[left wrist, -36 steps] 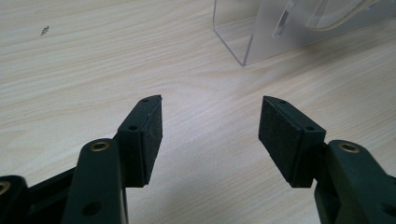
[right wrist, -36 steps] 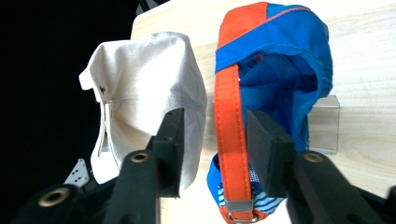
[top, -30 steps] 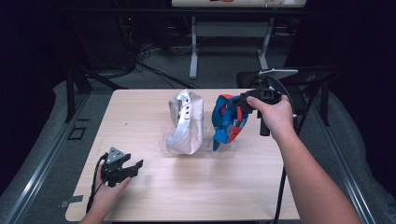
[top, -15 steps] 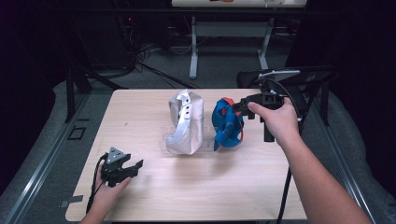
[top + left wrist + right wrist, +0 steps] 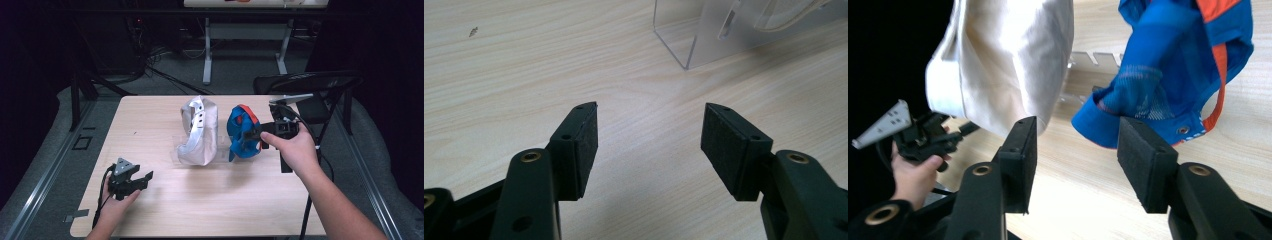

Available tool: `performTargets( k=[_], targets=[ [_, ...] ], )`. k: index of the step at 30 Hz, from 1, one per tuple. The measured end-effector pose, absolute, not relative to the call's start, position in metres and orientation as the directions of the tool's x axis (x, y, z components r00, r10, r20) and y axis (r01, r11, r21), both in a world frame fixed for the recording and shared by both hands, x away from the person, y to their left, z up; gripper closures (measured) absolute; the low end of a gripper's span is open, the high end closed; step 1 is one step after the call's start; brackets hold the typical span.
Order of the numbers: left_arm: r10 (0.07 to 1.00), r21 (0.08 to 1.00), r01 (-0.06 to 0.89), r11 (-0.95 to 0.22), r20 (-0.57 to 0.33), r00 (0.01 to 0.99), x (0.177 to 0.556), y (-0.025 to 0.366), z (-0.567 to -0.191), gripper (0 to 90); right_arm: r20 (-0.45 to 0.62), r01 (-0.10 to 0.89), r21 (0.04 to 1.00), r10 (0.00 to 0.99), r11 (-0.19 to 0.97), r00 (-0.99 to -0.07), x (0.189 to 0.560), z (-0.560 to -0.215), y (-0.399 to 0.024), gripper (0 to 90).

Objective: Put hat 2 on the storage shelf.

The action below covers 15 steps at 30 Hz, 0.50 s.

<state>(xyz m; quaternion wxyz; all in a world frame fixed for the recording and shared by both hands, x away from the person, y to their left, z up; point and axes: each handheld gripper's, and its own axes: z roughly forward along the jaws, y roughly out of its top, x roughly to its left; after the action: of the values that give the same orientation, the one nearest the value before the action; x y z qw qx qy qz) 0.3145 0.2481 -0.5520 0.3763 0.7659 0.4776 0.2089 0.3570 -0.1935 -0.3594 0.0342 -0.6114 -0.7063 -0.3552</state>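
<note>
A blue cap with orange trim (image 5: 240, 131) hangs on a clear acrylic stand (image 5: 175, 150) at mid table, beside a cream cap (image 5: 197, 131). From the right, my right gripper (image 5: 251, 134) points at the blue cap. Its jaws have just been opening, and nothing is between them. In the right gripper view the right gripper (image 5: 1075, 145) stands open just short of the blue cap's (image 5: 1173, 60) brim, with the cream cap (image 5: 1008, 60) to its left. My left gripper (image 5: 145, 180) rests open on the table's near left. In its own view the left gripper (image 5: 649, 130) has only bare wood between the pads.
The stand's clear wall (image 5: 704, 35) rises ahead of the left gripper. The light wooden table (image 5: 150, 115) has a dark folding chair (image 5: 310, 82) at its far right corner. A white table frame (image 5: 207, 50) and cables lie on the floor behind.
My right hand has drawn back from the blue cap toward the near right, and its jaws stand wider. The blue cap stays on the stand. The left gripper has not moved.
</note>
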Motion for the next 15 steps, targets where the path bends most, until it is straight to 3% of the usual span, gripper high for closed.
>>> performTargets(
  k=[15],
  targets=[
    [0.887,0.77,0.58,-0.264,-0.041,0.459,0.315,0.247,-0.553,40.4,0.466,0.861,0.509,0.841,-0.002,-0.274,0.334,-0.431,-0.196,47.7]
  ],
)
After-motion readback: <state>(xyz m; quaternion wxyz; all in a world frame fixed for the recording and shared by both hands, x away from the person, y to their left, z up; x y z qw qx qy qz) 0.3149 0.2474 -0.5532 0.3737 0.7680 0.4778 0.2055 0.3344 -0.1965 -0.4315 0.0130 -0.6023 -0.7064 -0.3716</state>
